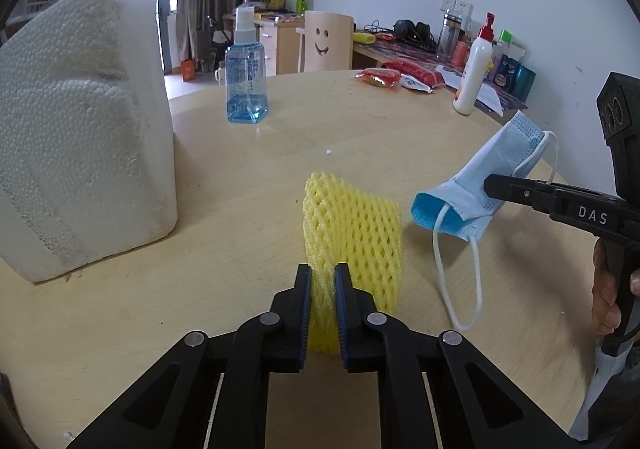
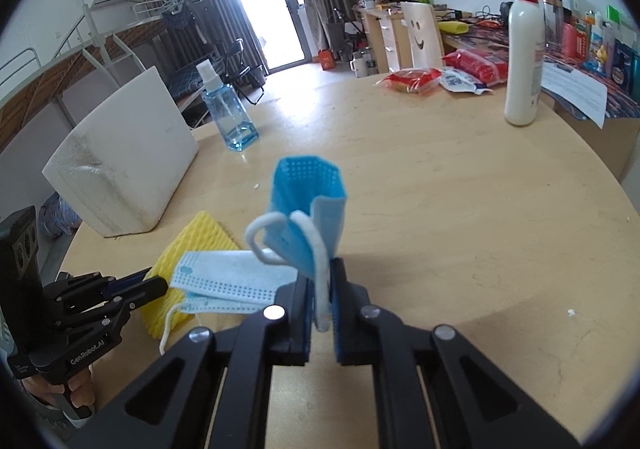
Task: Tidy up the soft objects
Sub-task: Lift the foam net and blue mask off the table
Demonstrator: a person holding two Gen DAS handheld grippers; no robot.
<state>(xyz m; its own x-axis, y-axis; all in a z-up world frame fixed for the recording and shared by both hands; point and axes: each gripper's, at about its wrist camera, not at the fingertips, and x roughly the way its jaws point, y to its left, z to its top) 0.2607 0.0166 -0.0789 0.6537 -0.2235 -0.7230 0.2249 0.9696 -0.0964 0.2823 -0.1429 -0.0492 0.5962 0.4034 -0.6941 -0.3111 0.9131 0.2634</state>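
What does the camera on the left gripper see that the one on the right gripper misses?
Only the left wrist view shows the left gripper pinching the yellow foam net from close up. Only the right wrist view shows a second face mask lying flat on the table and a bunk bed behind. Both show the right gripper clamping the folded blue face mask, the foam block, the spray bottle and the pump bottle.

The left tool pinches the yellow foam net; beside it the right tool grips a blue mask.
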